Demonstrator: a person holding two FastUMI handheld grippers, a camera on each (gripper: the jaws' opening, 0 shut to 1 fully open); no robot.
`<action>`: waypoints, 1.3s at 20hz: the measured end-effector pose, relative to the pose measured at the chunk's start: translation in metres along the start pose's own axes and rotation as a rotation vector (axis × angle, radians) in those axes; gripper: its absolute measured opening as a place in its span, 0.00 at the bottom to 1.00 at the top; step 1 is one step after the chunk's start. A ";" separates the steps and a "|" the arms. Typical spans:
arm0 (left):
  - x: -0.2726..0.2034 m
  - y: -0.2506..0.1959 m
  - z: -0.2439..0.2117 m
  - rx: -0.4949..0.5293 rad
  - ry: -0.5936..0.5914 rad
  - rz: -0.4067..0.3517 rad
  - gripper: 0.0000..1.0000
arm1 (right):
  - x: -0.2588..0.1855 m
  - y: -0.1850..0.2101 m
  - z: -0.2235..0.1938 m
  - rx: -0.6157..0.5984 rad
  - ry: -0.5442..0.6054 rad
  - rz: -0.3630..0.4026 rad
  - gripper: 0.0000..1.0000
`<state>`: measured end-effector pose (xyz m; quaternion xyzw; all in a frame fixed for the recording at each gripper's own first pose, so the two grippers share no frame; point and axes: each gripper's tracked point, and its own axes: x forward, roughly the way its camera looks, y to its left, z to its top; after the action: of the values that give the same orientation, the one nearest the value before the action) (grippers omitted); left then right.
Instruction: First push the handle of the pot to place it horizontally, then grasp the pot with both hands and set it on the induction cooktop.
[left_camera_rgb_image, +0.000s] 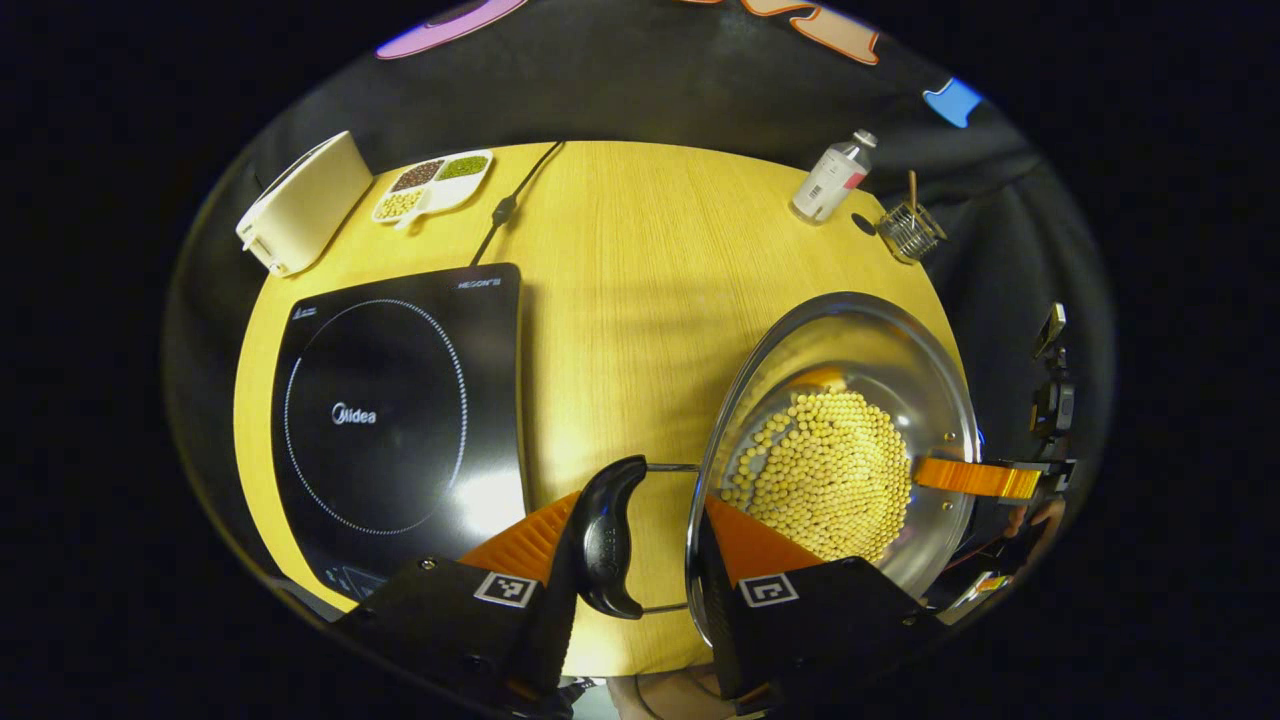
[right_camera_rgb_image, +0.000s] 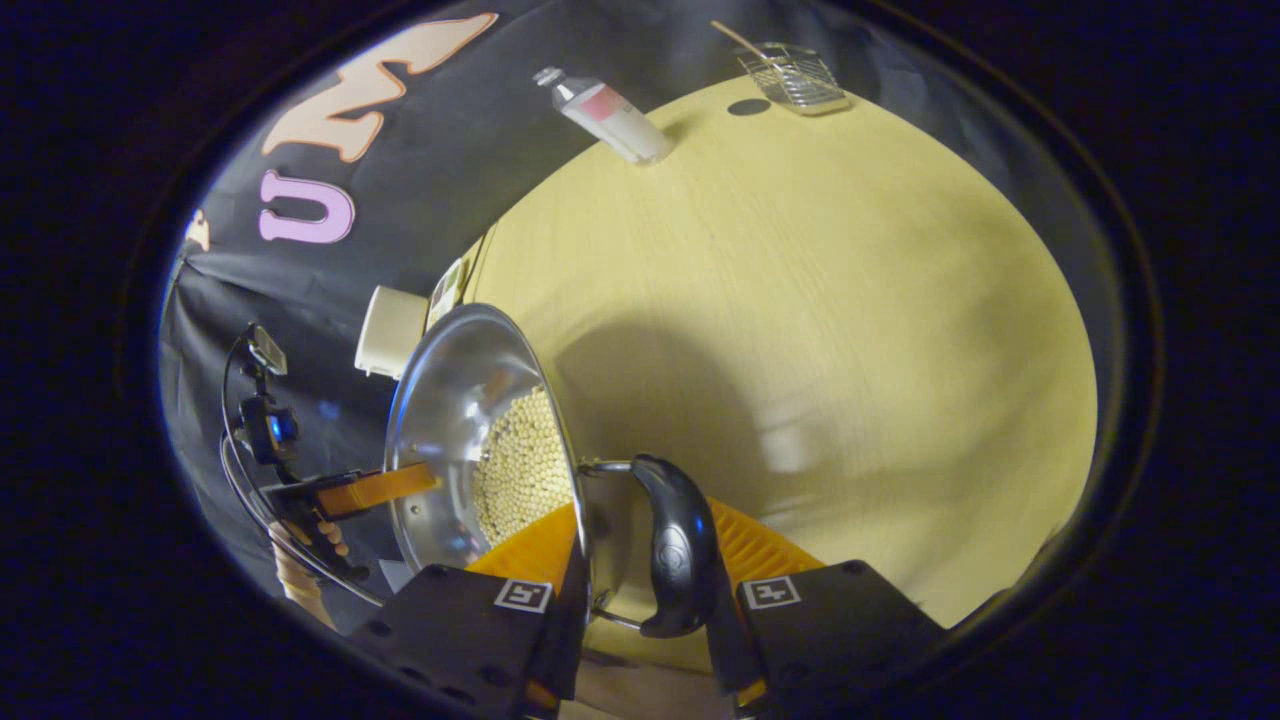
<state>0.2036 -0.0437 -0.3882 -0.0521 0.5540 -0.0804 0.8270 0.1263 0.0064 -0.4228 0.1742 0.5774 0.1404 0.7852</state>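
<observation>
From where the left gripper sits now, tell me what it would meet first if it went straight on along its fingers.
The left gripper straddles the pot's black side handle and rim, so that handle sits right at its fingers. Beyond it lies bare table, then the booth wall; depth is hard to judge.

Staged kitchen booth: wooden table (left_camera_rgb_image: 620, 290), induction cooktop (left_camera_rgb_image: 400, 420), black cloth wall (left_camera_rgb_image: 650, 80) behind.

Black, blocky left gripper (left_camera_rgb_image: 645, 545) and right gripper (right_camera_rgb_image: 640, 570) housings with small screws, each finger base carrying a square black-and-white marker, ribbed finger faces
</observation>
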 end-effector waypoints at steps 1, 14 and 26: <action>-0.002 0.001 0.003 0.002 -0.003 -0.002 0.59 | -0.003 0.005 -0.007 -0.001 0.002 -0.001 0.49; 0.012 0.009 0.000 0.021 -0.091 -0.054 0.59 | 0.033 0.160 -0.084 -0.037 -0.057 -0.041 0.49; 0.013 0.016 0.010 0.000 -0.205 -0.036 0.58 | 0.115 0.268 -0.087 -0.096 -0.110 -0.040 0.48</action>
<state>0.2184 -0.0302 -0.3991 -0.0701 0.4653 -0.0896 0.8778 0.0714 0.3052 -0.4283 0.1320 0.5295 0.1425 0.8258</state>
